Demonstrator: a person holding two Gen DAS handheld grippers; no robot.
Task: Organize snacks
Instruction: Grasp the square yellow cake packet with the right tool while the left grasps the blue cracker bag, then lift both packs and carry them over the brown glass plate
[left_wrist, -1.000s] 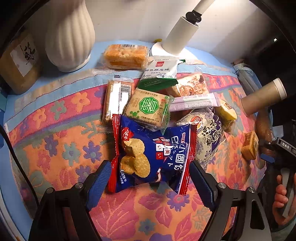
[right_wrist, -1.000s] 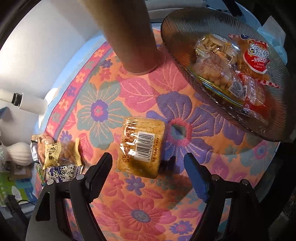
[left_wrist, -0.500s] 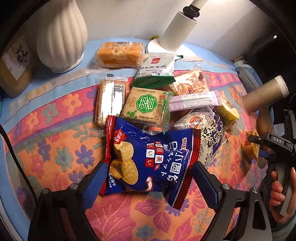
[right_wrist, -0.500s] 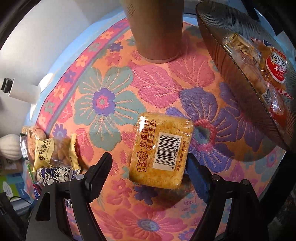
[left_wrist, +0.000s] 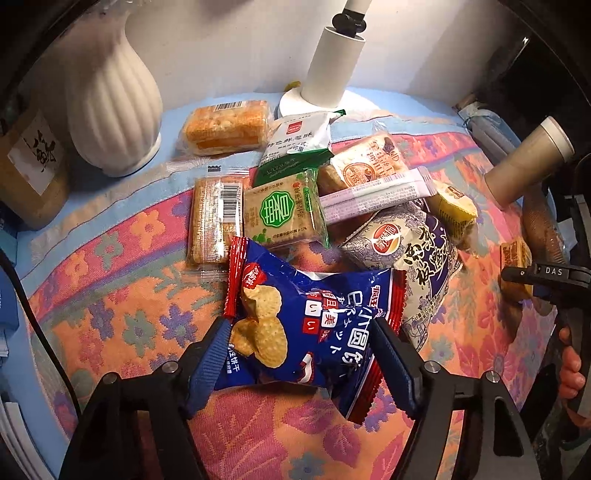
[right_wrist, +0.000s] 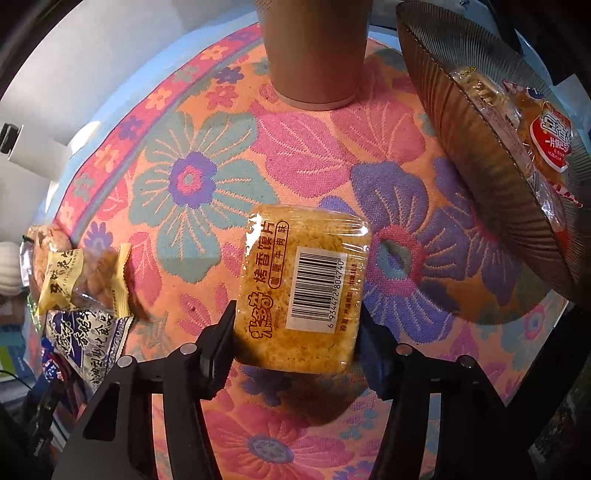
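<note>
Left tongs just closed, clamped on the blue biscuit bag. Right tongs just closed, clamped on the toast pack. Both should be lifted straight up, grip kept gentle; glass plate sits right of the right tongs.

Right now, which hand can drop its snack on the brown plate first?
Right. The right gripper has just closed on the orange cracker pack, and the brown plate sits right beside it.

left tool: black arms | blue pads | silver screws
</note>
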